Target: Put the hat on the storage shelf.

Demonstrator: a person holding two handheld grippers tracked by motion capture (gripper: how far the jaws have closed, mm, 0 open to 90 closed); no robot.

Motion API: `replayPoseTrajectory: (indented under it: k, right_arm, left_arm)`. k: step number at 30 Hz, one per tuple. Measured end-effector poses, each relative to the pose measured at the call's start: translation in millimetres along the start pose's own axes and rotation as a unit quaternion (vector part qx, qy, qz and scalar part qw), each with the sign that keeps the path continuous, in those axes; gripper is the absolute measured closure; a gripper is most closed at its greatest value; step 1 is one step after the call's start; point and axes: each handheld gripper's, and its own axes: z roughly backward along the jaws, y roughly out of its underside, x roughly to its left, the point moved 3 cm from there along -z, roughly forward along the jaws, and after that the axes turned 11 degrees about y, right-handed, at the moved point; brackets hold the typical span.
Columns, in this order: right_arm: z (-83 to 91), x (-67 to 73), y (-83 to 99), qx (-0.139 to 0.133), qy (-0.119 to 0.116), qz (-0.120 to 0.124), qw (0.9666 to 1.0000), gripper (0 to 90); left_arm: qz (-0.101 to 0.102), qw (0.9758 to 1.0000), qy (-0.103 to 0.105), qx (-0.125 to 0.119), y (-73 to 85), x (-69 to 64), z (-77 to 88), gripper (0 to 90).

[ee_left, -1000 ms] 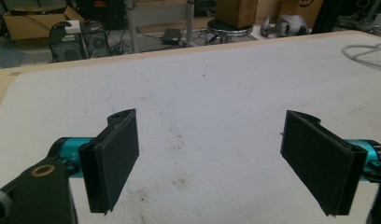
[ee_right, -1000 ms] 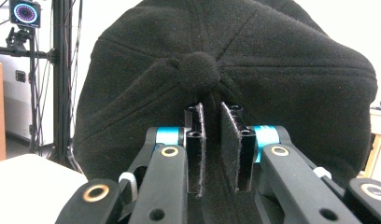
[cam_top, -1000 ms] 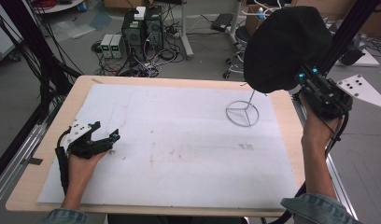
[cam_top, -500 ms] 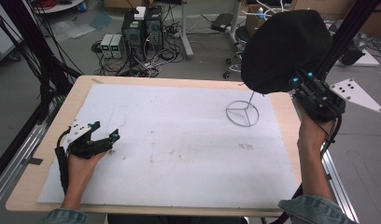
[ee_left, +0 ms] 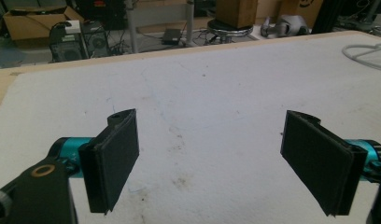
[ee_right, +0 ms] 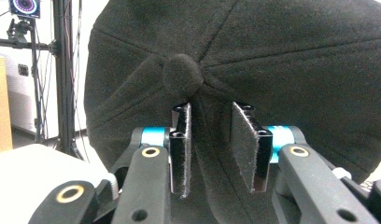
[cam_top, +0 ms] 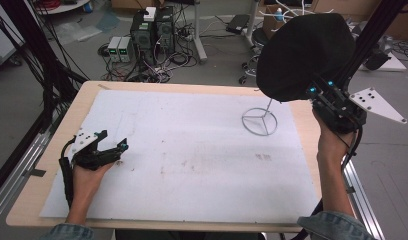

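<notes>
Forearms in denim sleeves come in from the near edge of the wooden table (cam_top: 52, 150), which is covered by a white sheet (cam_top: 192, 160). On the near left, the left gripper (cam_top: 117, 152) rests low on the sheet, its jaws spread wide with nothing between them; in the left gripper view the pads (ee_left: 115, 158) stand well apart over bare, faintly stained sheet. At the right edge, the right gripper (cam_top: 319, 90) is raised against a black cap (cam_top: 304, 55). In the right gripper view its jaws have just been opening: a narrow gap shows between the pads (ee_right: 181, 149), cap fabric lying between them, just below the crown button (ee_right: 183, 74). Under the cap, farther in, stands a white wire stand (cam_top: 259, 121) with a ring base.
</notes>
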Motion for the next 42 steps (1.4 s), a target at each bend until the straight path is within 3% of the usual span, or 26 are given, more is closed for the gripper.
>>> replayPoseTrajectory:
  k: [30, 42]
  right_arm:
    - [10.6, 2.1, 19.8, 0.017, 0.007, 0.007, 0.9998, 58.3]
    - [18.4, 6.8, 28.9, 0.025, 0.009, 0.010, 0.9996, 46.4]
  left_arm:
    - [0.000, 1.0000, 0.000, 0.000, 0.1, -0.3, -1.9, 19.6]
    - [-0.001, 1.0000, 0.001, 0.001, -0.3, -0.4, -2.0, 19.5]
